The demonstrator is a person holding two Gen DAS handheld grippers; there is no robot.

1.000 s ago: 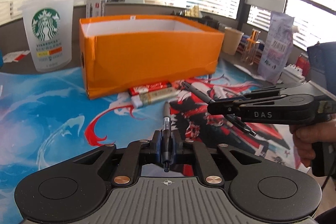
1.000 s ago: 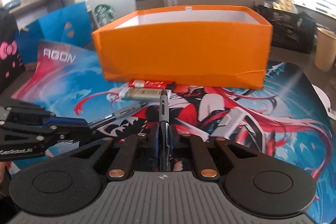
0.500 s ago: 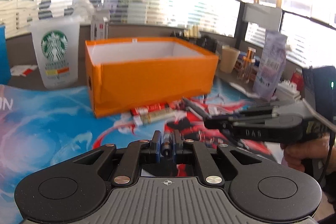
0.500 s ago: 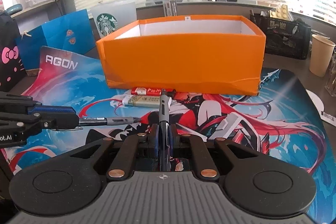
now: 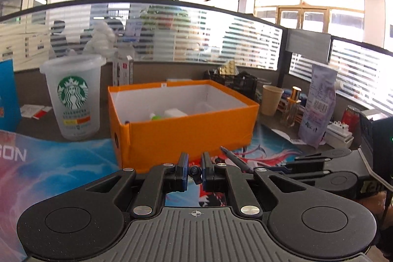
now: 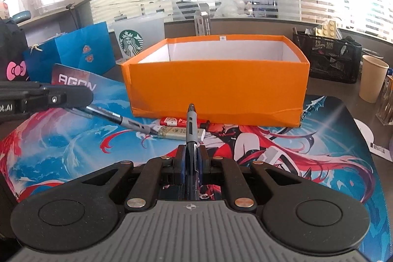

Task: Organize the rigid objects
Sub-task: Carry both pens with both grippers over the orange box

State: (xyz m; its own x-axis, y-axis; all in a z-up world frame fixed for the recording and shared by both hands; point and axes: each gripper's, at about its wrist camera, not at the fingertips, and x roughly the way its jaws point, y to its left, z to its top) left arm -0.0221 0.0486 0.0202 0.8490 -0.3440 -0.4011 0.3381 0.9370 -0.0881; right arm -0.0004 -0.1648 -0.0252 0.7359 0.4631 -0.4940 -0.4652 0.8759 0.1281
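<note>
Lifted since a second ago, the left gripper (image 5: 195,171) now looks over the rim of the orange cardboard box (image 6: 216,87), where small white plastic items lie. It is clamped on a slim pen (image 6: 115,117) whose tip slants down toward the printed desk mat (image 6: 319,139). The right gripper (image 6: 191,161) pinches a second pen (image 6: 190,124), pointing at the box wall. Both pens are probably held lengthwise to drop in easily. Two lighters (image 6: 181,129) lie against the box's foot.
</note>
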